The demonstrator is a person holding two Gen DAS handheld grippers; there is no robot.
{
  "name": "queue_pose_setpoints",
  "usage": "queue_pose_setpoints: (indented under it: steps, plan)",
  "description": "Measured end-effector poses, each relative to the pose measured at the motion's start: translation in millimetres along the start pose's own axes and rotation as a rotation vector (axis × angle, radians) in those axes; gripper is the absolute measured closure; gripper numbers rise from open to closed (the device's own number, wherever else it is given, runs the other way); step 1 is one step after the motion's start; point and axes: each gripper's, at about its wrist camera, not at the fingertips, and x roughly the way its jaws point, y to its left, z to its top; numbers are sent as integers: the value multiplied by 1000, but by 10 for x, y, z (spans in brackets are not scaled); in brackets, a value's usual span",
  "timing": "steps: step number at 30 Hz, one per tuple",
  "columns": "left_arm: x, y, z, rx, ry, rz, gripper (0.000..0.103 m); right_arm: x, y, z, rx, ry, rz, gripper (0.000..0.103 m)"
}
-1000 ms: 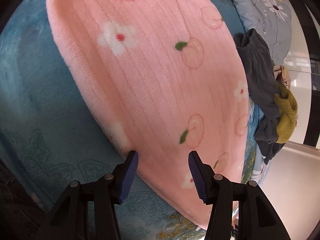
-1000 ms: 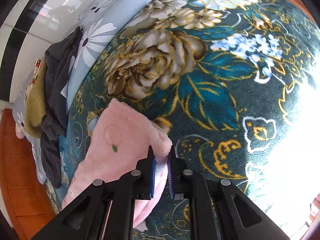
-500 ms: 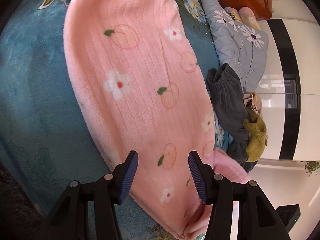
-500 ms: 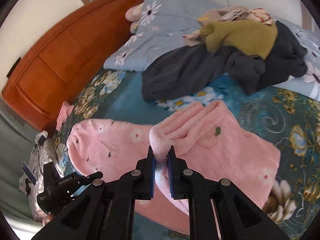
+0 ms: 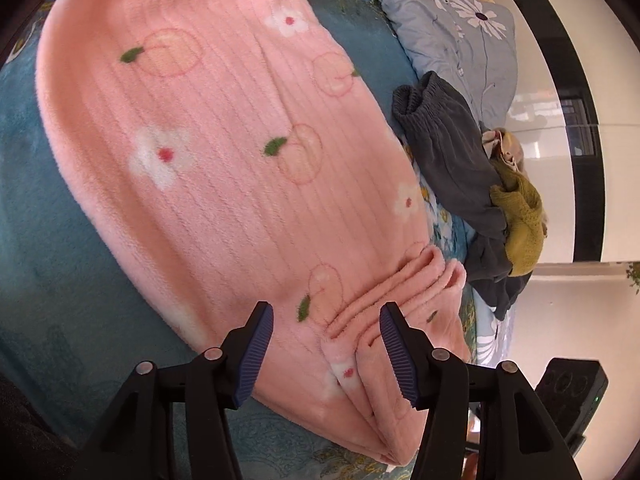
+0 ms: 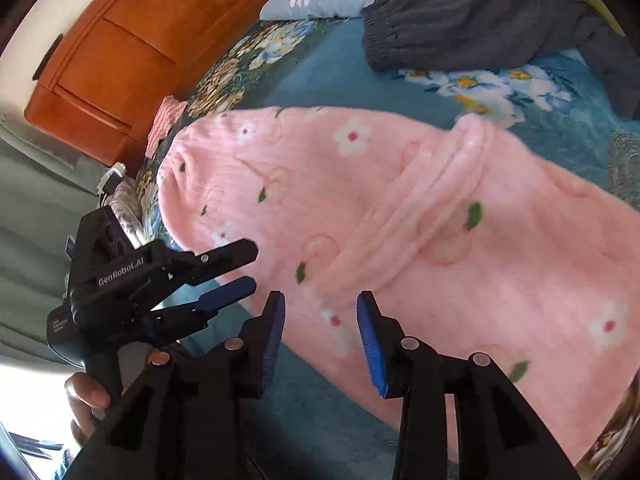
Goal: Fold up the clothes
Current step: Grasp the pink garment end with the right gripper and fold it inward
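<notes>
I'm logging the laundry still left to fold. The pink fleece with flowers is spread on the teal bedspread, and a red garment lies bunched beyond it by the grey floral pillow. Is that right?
Not quite: the bunched garment is dark grey, not red, as the right wrist view shows. The rest holds: the pink fleece is spread on the teal bedspread, with the garment beyond it by the grey floral pillow.

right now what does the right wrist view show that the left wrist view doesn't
Only the right wrist view shows the wooden headboard, the left gripper seen from outside, the hand holding it, and the right gripper, its jaws opening with nothing between them. Only the left wrist view shows the olive-yellow knit garment and the white wall. Both show the pink fleece garment with its end folded over, the dark grey pants and the blue floral bedspread.
</notes>
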Motion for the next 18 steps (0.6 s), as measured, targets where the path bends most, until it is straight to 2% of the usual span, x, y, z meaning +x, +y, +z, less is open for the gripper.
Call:
queue_pose_setpoints:
  steps: [5, 8, 13, 14, 15, 17, 18]
  plan:
    - [384, -418, -145, 217, 141, 83, 42, -388, -719, 288, 198, -126, -80, 59]
    - [547, -521, -244, 288, 199, 149, 42, -475, -1038, 384, 312, -163, -94, 59]
    - [579, -590, -295, 296, 185, 122, 45, -414, -1196, 424, 345, -136, -87, 59]
    - [600, -615, -312, 303, 184, 128, 54, -396, -1207, 420, 351, -131, -83, 59]
    - [618, -627, -325, 313, 190, 131, 67, -378, -1219, 416, 356, -126, -78, 59]
    - [612, -654, -347, 328, 185, 121, 80, -353, -1230, 416, 365, -119, -67, 59]
    - [590, -667, -354, 334, 175, 114, 83, -346, -1229, 419, 367, -117, -61, 59]
